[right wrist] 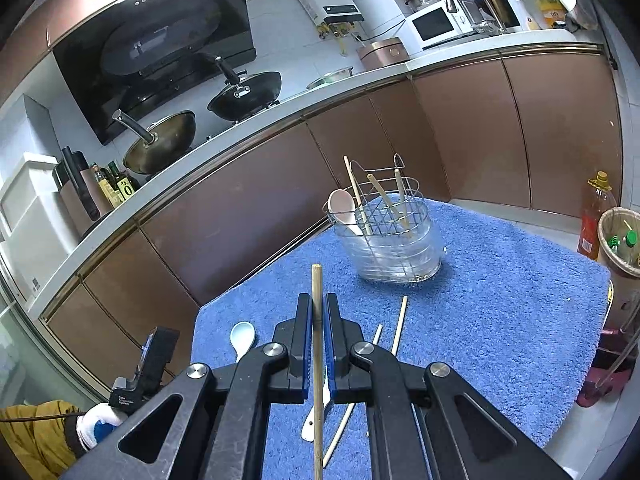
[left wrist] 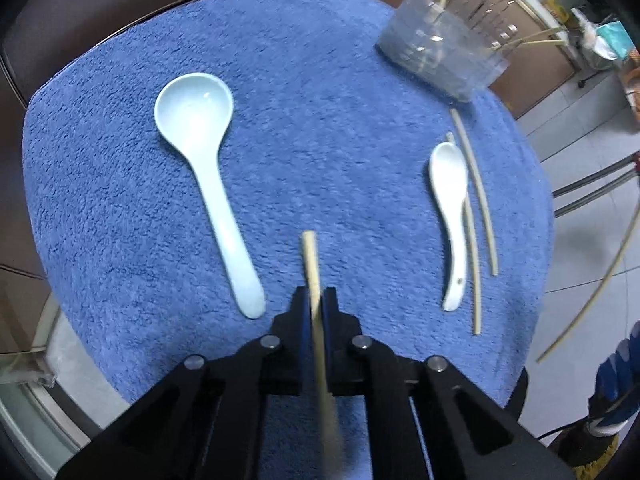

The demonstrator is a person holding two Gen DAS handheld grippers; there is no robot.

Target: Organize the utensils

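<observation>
Here, pale slim chopstick upright between fingers.

Open blue towel is left between the large spoon and the small spoon. The right side is crowded by two loose chopsticks. The far corner is blocked by the utensil holder, its mouth partly taken by upright utensils.

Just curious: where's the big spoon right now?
In the left wrist view, the big spoon lies on the blue towel, left of the left gripper.
</observation>
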